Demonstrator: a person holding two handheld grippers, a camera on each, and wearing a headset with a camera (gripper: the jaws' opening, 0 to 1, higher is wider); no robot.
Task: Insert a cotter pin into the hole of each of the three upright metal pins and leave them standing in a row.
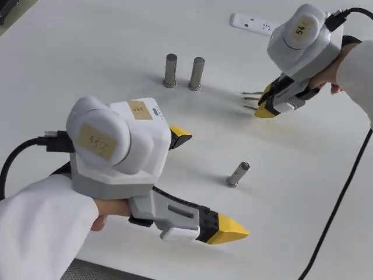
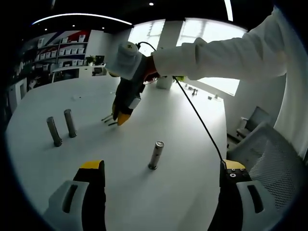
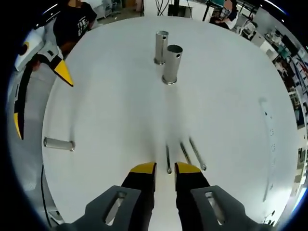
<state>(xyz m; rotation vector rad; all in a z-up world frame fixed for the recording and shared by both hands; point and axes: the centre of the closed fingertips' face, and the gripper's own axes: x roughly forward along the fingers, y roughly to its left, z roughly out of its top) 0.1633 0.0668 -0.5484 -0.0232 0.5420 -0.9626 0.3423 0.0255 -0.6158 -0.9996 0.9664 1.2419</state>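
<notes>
White table (image 1: 116, 35); two metal pins (image 1: 169, 70) upright side by side, third pin (image 1: 238, 174) lying flat.
Left gripper (image 2: 162, 168) spread wide, empty; right gripper (image 3: 166, 168) narrowly parted at three loose cotter pins (image 3: 185, 153), gripping nothing.

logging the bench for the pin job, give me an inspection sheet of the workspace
surface: white tabletop
job's things: two upright grey metal pins side by side; third grey metal pin apart, seemingly on its side; three thin cotter pins loose, none inserted
clutter: white flat power strip, far edge
grippers: left gripper wide open; right gripper narrowly open at the cotter pins
cables: black cable crossing the table
surroundings: shelving, mesh chair
</notes>
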